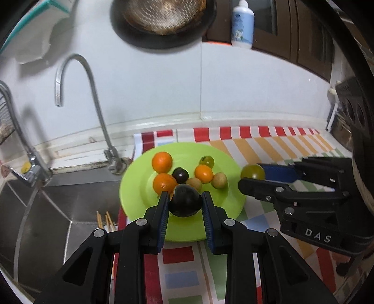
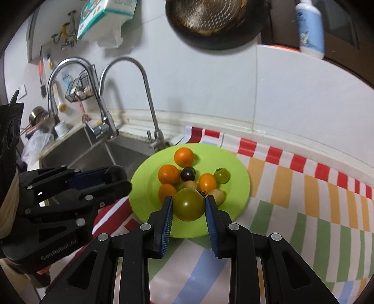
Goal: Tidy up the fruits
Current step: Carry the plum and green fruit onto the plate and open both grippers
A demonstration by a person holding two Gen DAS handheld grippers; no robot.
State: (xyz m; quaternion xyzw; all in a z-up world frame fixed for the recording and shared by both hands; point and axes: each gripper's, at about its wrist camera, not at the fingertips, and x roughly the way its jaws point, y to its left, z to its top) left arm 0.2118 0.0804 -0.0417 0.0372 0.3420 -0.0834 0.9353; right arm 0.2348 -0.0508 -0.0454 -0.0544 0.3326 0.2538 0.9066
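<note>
A lime green plate [image 1: 138,201] [image 2: 236,168] lies on a striped cloth and holds several fruits: oranges [image 1: 162,161] [image 2: 184,156], a small dark fruit [image 1: 180,175] [image 2: 188,173], a green tomato [image 1: 207,161] [image 2: 222,175] and pale yellow fruits [image 1: 219,180]. My left gripper [image 1: 185,195] is shut on a large dark plum [image 1: 185,203] just above the plate's near side. My right gripper [image 2: 188,198] is shut on a green tomato [image 2: 188,204] over the plate's front. In the left wrist view the right gripper [image 1: 251,175] holds that tomato [image 1: 253,171] at the plate's right rim.
A steel sink [image 1: 46,210] [image 2: 93,149] lies left of the plate, with curved faucets [image 1: 93,98] [image 2: 145,93] behind it. Chopsticks [image 1: 105,219] stick up at the sink's edge. The striped cloth [image 2: 292,198] runs to the right. A pan [image 1: 163,21] and a bottle [image 1: 243,23] hang on the wall.
</note>
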